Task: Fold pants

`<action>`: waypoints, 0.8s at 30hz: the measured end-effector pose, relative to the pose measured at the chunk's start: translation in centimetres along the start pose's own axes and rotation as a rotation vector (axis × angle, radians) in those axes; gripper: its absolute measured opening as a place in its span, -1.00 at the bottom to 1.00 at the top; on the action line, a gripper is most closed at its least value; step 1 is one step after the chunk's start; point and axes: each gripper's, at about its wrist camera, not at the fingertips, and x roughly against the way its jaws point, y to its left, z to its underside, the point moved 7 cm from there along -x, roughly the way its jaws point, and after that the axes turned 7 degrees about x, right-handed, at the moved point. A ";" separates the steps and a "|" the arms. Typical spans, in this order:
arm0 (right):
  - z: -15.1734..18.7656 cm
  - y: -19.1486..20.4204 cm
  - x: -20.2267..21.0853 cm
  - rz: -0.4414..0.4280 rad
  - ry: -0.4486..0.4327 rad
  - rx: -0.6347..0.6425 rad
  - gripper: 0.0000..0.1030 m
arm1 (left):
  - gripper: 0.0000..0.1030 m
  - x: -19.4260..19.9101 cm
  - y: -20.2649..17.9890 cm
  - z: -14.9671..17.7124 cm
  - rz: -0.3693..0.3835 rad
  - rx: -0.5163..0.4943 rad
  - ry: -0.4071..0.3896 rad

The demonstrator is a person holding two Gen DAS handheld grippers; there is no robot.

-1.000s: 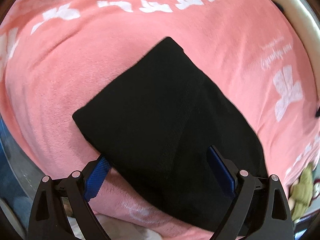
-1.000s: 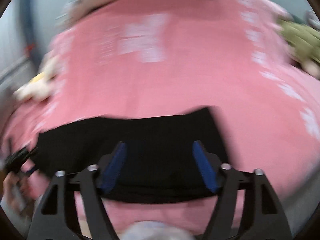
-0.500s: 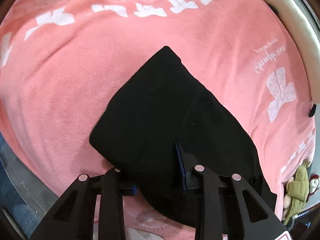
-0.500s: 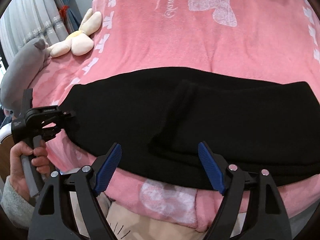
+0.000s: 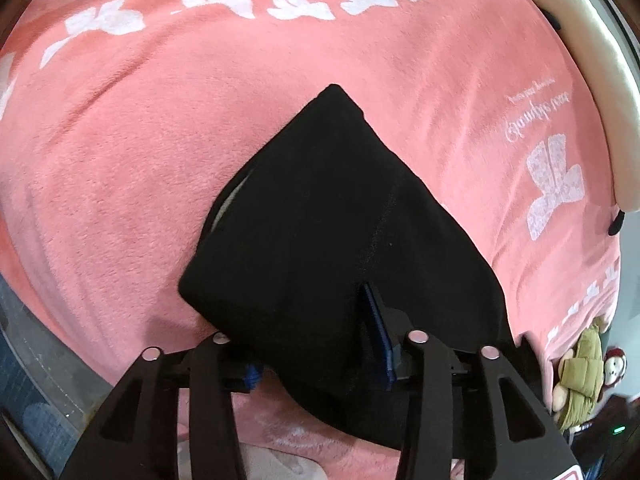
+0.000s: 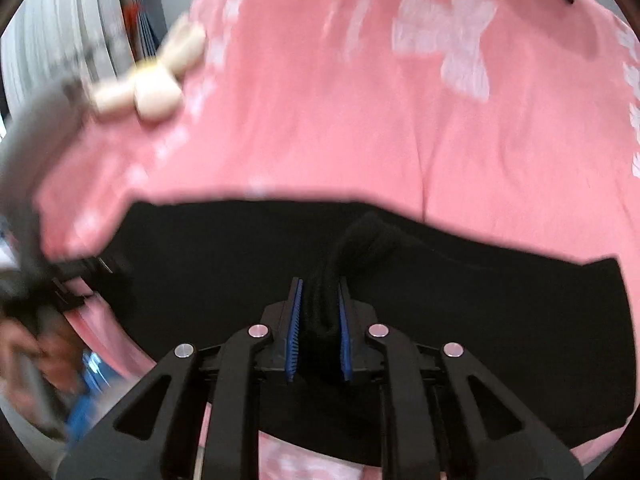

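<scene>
1. The left gripper (image 5: 316, 344) has just loosened slightly, but the near corner of the black pants (image 5: 320, 216) is still between its jaws, on the pink blanket (image 5: 120, 140).
2. The right gripper (image 6: 318, 328) has just closed, clenching a bunched ridge at the pants' near edge; I judge the next fold is ready.

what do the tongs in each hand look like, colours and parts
Both are the same build. The left tongs and right tongs have matte black linkage arms with triangular cut-outs and round silver pivot pins at the joints. Each finger carries a flat blue pad with a ribbed face. A red-edged marking shows at the left tongs' lower right corner. No cables are visible.
</scene>
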 end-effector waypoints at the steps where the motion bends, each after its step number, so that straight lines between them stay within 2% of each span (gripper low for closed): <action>1: -0.4 0.3 0.1 -0.022 -0.008 -0.002 -0.71 | -0.08 -0.1 -0.1 0.0 0.004 -0.001 -0.001; 3: 0.2 1.1 -1.5 -0.038 0.036 0.027 -0.70 | -0.05 -0.2 -0.4 0.1 -0.004 -0.007 -0.011; 4: 1.7 1.6 -3.6 -0.028 0.105 0.070 -0.69 | -0.05 -0.3 -0.5 0.1 -0.013 -0.008 -0.016; 5: 3.2 1.8 -5.3 -0.013 0.167 0.095 -0.59 | -0.02 -0.3 -0.6 0.2 -0.019 -0.010 -0.018; 6: 4.2 2.0 -6.1 -0.014 0.189 0.097 -0.53 | -0.01 -0.4 -0.7 0.2 -0.024 -0.012 -0.017; 7: 4.2 2.3 -5.5 -0.004 0.135 0.086 -0.35 | 0.00 -0.4 -0.7 0.2 -0.027 -0.011 -0.016; 8: 4.2 2.5 -4.9 -0.003 0.121 0.081 -0.10 | 0.00 -0.4 -0.7 0.2 -0.034 -0.010 -0.013; 13: 4.5 2.5 -1.9 0.017 0.091 0.061 0.17 | 0.09 -0.8 -1.2 0.1 -0.064 -0.015 -0.016; 15: 4.8 2.0 -0.7 0.037 0.080 0.041 0.32 | 0.00 -0.7 -1.7 0.1 -0.092 -0.046 -0.029; 16: 5.2 1.4 0.0 0.042 0.074 0.023 0.39 | -0.38 -0.5 -2.1 0.1 -0.107 -0.078 -0.045; 17: 5.3 1.1 0.5 0.046 0.066 0.008 0.45 | -0.61 -0.2 -2.4 0.1 -0.108 -0.100 -0.058; 21: 6.7 -1.4 3.0 0.091 0.045 -0.059 0.49 | -0.69 2.2 -5.4 0.1 -0.033 -0.159 -0.100; 24: 7.3 -4.0 5.1 0.110 0.013 -0.133 0.50 | -0.70 5.5 -10.9 1.1 0.040 -0.274 -0.151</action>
